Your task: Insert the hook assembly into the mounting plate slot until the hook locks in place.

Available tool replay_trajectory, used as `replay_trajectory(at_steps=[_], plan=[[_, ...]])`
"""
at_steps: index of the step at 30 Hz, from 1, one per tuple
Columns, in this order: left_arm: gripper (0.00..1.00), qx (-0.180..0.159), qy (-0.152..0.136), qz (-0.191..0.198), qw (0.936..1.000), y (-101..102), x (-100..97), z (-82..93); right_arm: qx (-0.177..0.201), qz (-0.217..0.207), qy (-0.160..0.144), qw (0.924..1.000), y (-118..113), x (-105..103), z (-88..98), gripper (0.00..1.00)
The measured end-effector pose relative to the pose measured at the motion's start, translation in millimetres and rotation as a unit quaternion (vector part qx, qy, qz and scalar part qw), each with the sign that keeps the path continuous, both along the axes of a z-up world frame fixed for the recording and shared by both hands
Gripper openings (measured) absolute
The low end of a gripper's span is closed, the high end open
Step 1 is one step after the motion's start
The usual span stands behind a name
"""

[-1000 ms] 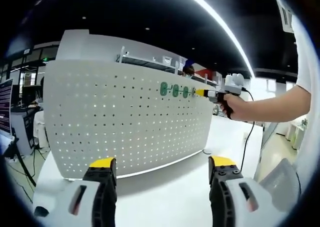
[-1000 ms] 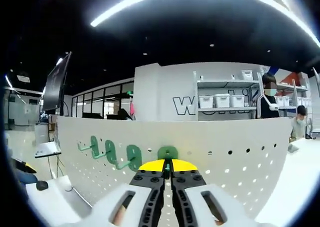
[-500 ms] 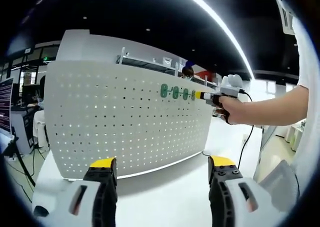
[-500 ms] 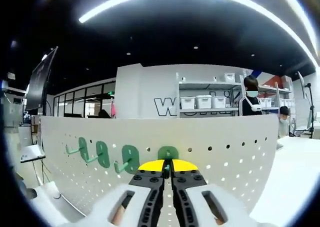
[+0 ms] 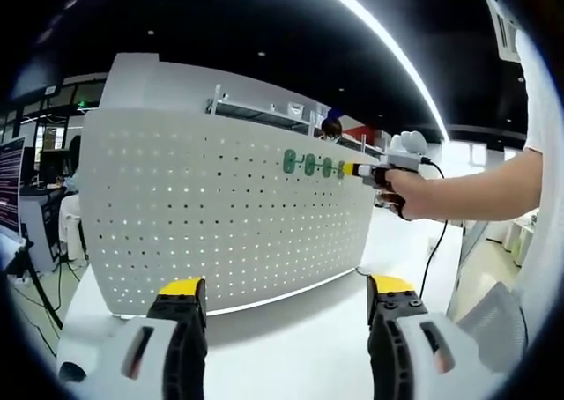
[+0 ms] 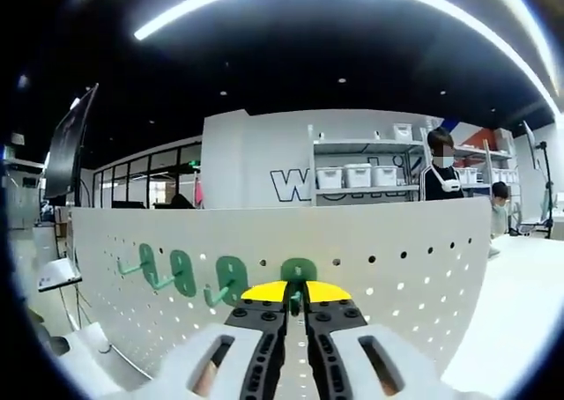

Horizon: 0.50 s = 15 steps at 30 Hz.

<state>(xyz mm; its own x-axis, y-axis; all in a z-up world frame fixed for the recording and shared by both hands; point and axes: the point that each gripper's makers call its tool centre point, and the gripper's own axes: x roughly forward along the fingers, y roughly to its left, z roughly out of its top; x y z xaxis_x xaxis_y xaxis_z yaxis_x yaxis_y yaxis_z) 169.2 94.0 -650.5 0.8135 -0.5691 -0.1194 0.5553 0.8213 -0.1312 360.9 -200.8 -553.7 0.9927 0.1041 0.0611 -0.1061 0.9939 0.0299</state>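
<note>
A white pegboard (image 5: 220,206) stands on the worktop (image 5: 291,347). Three green hooks (image 6: 181,272) hang along its top row. The right claw (image 6: 296,296), closed on a fourth hook (image 6: 298,270), has pressed nearer the board, so seating looks close. The left claw (image 5: 282,296) waits open, near.

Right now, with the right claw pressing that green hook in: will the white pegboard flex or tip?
The pegboard stands upright on the table and looks like thin perforated sheet, so it may flex slightly. The right claw pushes near its top edge, where tipping leverage is probably greatest. The green hook looks rigid.
</note>
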Motion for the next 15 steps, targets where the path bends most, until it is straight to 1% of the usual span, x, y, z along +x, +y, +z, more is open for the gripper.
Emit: replay_trajectory(at_steps=[1,3,5,7,10,13,15], plan=[[0.77,-0.001,0.0,0.0,1.0,0.3,0.2,0.2,-0.002,0.006,-0.003,1.0,1.3,-0.3,0.2,0.07],[0.76,-0.001,0.0,0.001,1.0,0.6,0.7,0.6,0.011,0.028,-0.01,0.9995,5.7,-2.4,0.3,0.11],[0.76,-0.001,-0.002,0.0,1.0,0.3,1.0,1.4,-0.006,0.034,-0.011,0.9993,5.1,-3.5,-0.6,0.13],[0.76,0.0,-0.003,-0.001,1.0,-0.2,1.3,2.2,-0.003,0.053,-0.013,0.9985,9.9,-5.3,0.5,0.17],[0.76,0.001,-0.003,-0.002,1.0,-0.2,2.2,2.0,-0.017,0.062,-0.01,0.9979,11.4,-5.8,-1.0,0.2],[0.77,0.001,-0.007,-0.001,1.0,0.3,3.8,4.7,-0.016,0.065,-0.01,0.9977,11.0,-8.1,-2.1,0.28],[0.77,0.002,-0.008,-0.002,1.0,0.4,4.3,6.3,-0.027,0.075,-0.009,0.9968,13.0,-10.3,-4.1,0.29]])
